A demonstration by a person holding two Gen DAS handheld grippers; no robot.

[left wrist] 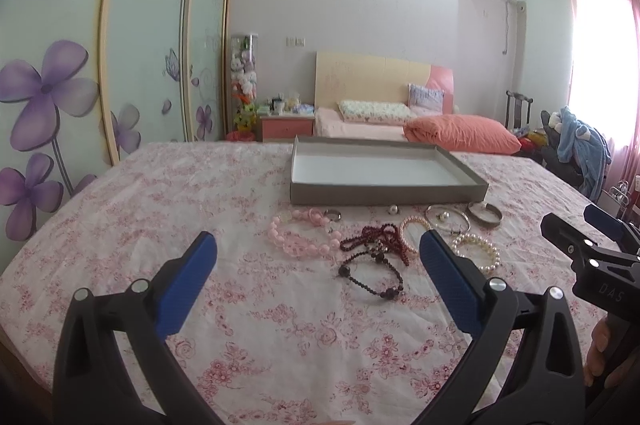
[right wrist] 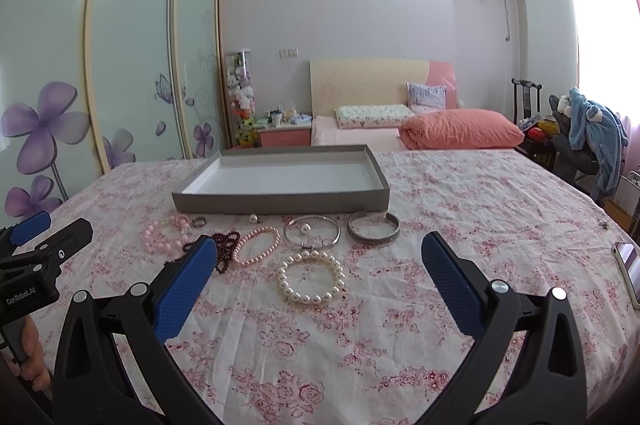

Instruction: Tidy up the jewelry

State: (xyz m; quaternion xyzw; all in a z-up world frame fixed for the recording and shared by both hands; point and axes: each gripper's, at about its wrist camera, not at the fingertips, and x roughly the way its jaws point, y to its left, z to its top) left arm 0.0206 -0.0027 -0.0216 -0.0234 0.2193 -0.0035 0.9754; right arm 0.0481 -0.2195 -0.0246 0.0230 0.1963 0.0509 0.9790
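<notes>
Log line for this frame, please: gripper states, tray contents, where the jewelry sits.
left gripper open, empty | right gripper open, empty | grey tray holds nothing | white pearl bracelet, other jewelry on floral cloth before tray

Flowered bedsheet [right wrist: 460, 193], orange pillow [right wrist: 460, 134], pink nightstand [left wrist: 286, 127], phone [right wrist: 628, 265] at sheet's right edge.

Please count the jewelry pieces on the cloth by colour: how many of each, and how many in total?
Pink bead bracelets: 2
White pearl bracelet: 1
Dark bead strands: at least 2, tangled
Silver bangles: 2
Small rings or pearl pieces: 3
Total: about 10
</notes>
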